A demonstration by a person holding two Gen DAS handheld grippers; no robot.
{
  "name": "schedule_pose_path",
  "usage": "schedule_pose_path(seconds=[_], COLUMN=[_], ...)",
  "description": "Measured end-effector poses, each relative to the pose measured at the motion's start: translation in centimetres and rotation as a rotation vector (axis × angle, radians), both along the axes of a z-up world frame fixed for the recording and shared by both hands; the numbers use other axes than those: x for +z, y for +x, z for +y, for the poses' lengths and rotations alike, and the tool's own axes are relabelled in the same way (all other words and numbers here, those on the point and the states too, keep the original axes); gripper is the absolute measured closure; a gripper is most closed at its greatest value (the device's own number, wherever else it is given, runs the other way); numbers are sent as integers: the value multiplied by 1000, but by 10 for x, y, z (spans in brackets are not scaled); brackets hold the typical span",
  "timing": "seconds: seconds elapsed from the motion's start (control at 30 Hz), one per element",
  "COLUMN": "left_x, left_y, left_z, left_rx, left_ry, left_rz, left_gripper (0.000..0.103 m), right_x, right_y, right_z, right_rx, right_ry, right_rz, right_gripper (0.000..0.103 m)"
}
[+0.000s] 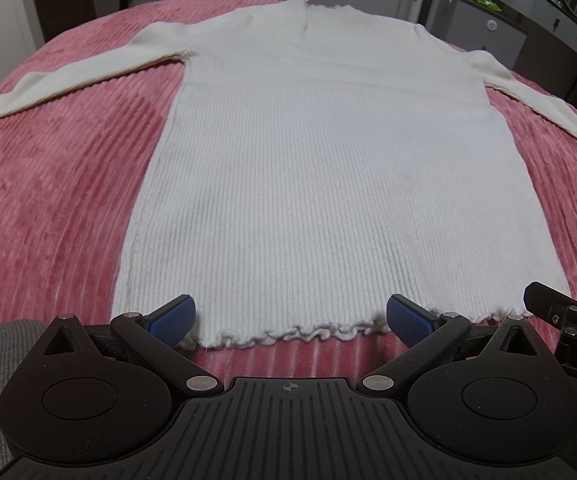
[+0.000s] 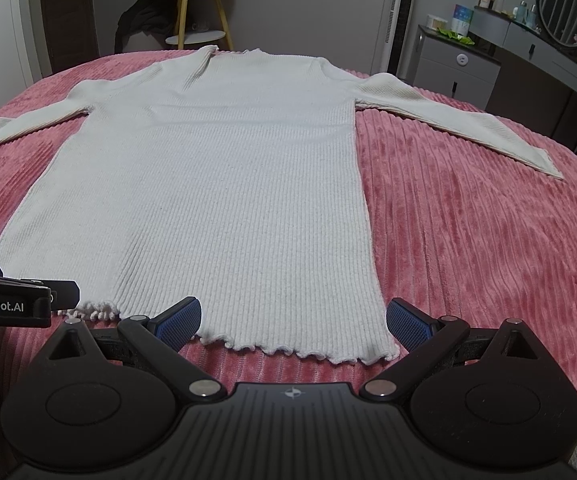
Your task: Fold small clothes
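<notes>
Left wrist: white ribbed sweater (image 1: 328, 160) lies flat on the pink bed cover (image 1: 48, 200), sleeves spread, ruffled hem nearest. Left gripper (image 1: 290, 318) jaws wide open, straddling the hem's middle. Right gripper's tip visible at the hem's right corner.

Right wrist: sweater (image 2: 216, 184) flat; right gripper (image 2: 292, 318) jaws wide open at the hem's right part.
</notes>
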State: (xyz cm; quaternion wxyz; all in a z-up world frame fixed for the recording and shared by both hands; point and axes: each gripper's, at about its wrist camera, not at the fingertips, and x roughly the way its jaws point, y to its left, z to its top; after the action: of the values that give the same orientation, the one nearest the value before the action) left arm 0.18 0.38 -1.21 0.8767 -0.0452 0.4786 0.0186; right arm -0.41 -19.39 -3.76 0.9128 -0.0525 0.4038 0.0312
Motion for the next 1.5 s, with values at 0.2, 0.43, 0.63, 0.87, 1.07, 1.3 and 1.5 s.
schedule_pose_path(seconds=[0.2, 0.43, 0.63, 0.87, 1.07, 1.3, 1.5], left_x=[-1, -1, -1, -2, -3, -2, -3], left_y=[0, 0, 0, 1, 2, 3, 5], left_z=[0, 0, 0, 0, 0, -1, -1], left_rx=[0, 0, 0, -1, -2, -3, -2], left_ry=[0, -1, 0, -1, -2, -4, -6], left_rz=[3, 4, 5, 8, 16, 25, 33], left_gripper=[0, 0, 0, 0, 0, 0, 0], right_x=[-1, 0, -1, 0, 0, -1, 0], right_y=[0, -1, -1, -2, -2, -1, -3], right_z=[-1, 1, 0, 0, -2, -4, -5], right_rx=[0, 3, 2, 5, 9, 14, 20], right_ry=[1, 3, 5, 13, 23, 35, 60], right_rz=[0, -3, -3, -6, -6, -3, -12], right_gripper=[4, 4, 4, 4, 4, 4, 4])
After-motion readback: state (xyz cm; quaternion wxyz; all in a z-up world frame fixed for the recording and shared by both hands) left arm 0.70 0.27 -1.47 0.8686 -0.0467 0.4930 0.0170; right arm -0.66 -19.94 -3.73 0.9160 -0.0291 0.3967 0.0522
